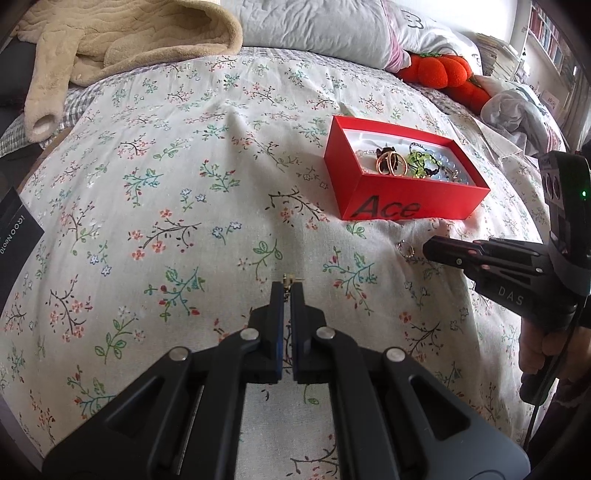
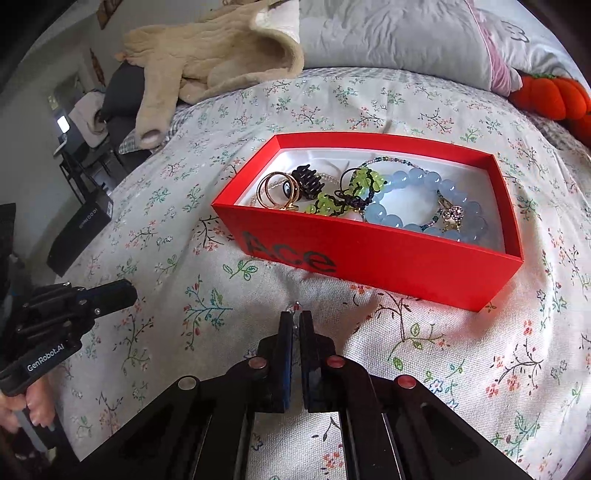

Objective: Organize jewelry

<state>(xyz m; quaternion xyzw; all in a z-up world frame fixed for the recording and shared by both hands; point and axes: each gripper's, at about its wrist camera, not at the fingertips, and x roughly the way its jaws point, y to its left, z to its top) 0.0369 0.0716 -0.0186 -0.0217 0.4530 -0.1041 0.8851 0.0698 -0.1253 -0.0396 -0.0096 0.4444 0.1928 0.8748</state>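
A red open box (image 1: 413,201) marked "Ace" lies on the floral bedspread and holds gold rings (image 2: 277,190), a green bead bracelet (image 2: 334,194) and a blue bead bracelet (image 2: 421,201); it also shows in the right wrist view (image 2: 388,258). My left gripper (image 1: 287,286) is shut on a small gold earring (image 1: 290,277) above the bedspread. My right gripper (image 2: 296,314) is shut on a small silver ring (image 1: 405,250), just in front of the box; only a tip of the ring (image 2: 296,305) shows past its fingers.
A beige fleece garment (image 1: 122,40) and grey pillows (image 1: 314,26) lie at the head of the bed. An orange pumpkin plush (image 1: 439,68) sits at the far right. A black box (image 2: 79,236) rests at the bed's left edge.
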